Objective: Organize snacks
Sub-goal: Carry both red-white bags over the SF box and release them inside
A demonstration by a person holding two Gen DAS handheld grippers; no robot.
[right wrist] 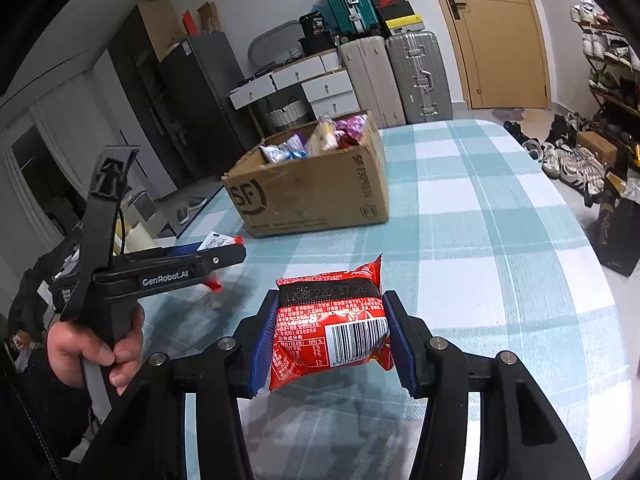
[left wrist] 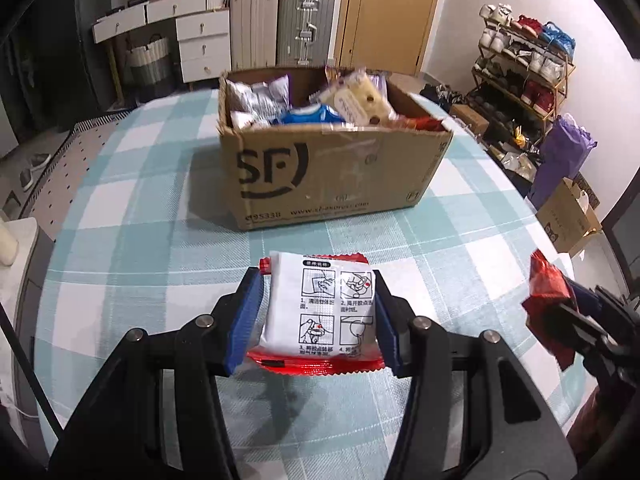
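The white-backed snack packet (left wrist: 320, 308) sits clamped between the pads of my left claw (left wrist: 318, 316), lifted off the checked worktop (left wrist: 160, 240). My right claw (right wrist: 330, 336) pinches a red snack packet (right wrist: 332, 320) the same way. The open cardboard box (left wrist: 332, 176) — already holding snacks — lies straight ahead of the left claw, which looks the nearer, though fisheye bending makes that uncertain.
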